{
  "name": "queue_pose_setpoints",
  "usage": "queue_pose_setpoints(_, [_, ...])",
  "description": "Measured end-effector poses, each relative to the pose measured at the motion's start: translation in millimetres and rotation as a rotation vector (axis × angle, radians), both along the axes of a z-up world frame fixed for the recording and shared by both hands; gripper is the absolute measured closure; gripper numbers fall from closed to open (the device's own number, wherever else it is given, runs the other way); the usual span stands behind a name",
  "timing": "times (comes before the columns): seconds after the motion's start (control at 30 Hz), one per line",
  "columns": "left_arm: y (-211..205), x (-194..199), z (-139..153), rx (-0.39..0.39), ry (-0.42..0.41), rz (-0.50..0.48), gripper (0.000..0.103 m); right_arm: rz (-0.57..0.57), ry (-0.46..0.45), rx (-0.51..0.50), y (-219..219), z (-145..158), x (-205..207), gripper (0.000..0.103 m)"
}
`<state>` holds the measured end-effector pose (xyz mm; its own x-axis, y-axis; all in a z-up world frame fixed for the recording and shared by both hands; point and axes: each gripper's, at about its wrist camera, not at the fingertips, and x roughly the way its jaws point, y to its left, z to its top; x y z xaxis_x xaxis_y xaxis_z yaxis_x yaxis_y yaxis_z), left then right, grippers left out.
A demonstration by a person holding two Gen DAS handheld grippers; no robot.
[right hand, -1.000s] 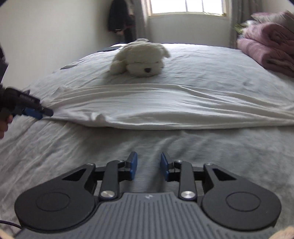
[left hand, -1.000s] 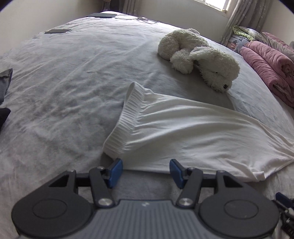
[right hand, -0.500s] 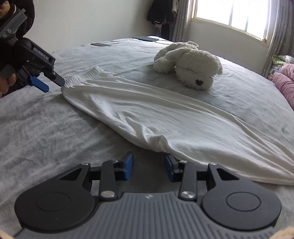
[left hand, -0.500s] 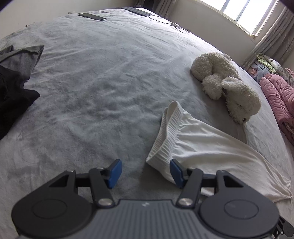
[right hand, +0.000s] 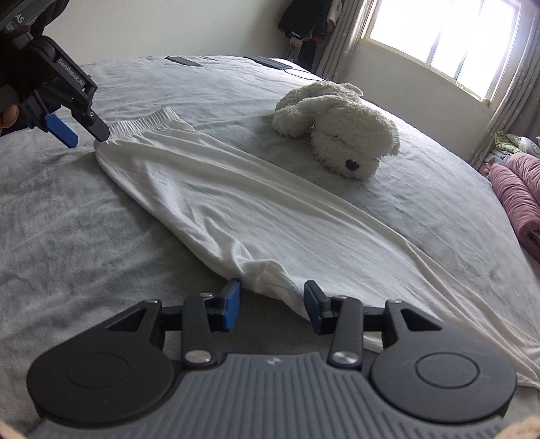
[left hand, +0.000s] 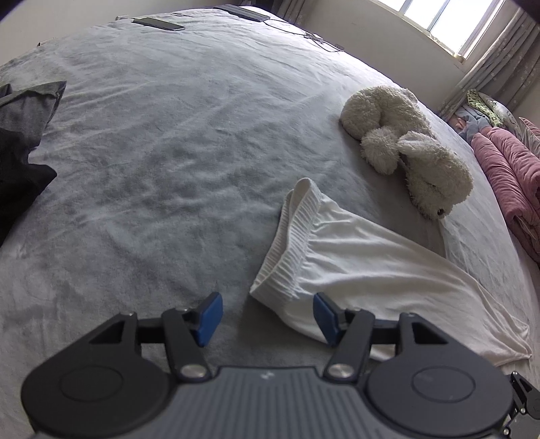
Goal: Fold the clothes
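White trousers spread on the grey bed, both of your hand-held grippers wide open at its near edge.

A fluffy white toy dog (right hand: 337,128) lies at upper centre of the right view, just beyond the white trousers (right hand: 256,216) and apart from them; folded pink quilts (left hand: 513,175) sit at the right edge, dark clothes (left hand: 23,148) at the left edge of the left view, and flat dark devices (left hand: 158,24) with a cable along the far top. The trousers are thin, creased cloth with a ribbed waistband (left hand: 290,243), lying long across the soft, wrinkled grey bed (left hand: 152,152). Your left hand-held gripper (left hand: 266,319) is spread wide and empty, the waistband corner between its blue pads. Your right hand-held gripper (right hand: 271,307) is also open and empty, straddling a bunched fold of the trousers' edge. A curtained window (right hand: 438,44) lights the pale walls.
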<state>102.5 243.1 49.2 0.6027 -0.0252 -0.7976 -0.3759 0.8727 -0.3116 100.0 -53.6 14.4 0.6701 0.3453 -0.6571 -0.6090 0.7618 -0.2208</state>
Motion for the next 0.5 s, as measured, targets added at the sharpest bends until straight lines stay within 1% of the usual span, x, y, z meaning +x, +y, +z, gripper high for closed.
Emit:
queue_pose_setpoints(0.1, [-2.0,1.6,-2.1,0.006,0.012,-0.005,0.042,-0.006,0.021,0.004,1.1,-2.8,1.6,0.058])
queue_pose_setpoints(0.2, [0.1,1.4,-1.5,-0.002,0.009,0.004,0.042,0.001,0.016,0.037,-2.0,-2.5,-8.9,0.058])
queue_pose_setpoints(0.37, [-4.4,4.8,-1.4,0.015,0.01,-0.004,0.042,0.014,0.007,0.084,-6.2,-2.9,-24.9,0.058])
queue_pose_setpoints(0.4, [-5.9,5.8,-2.8,0.022,0.017,-0.007,0.042,0.017,0.005,0.059,-3.5,-6.7,-22.1,0.058])
queue_pose_setpoints(0.43, [-7.2,6.6,-4.1,0.029,0.024,-0.009,0.042,0.019,0.008,0.057,-2.2,-8.7,-18.4,0.058])
queue_pose_setpoints(0.5, [-8.1,7.3,-5.4,0.036,0.029,-0.009,0.042,0.023,0.014,0.075,-1.2,-6.7,-10.2,0.058])
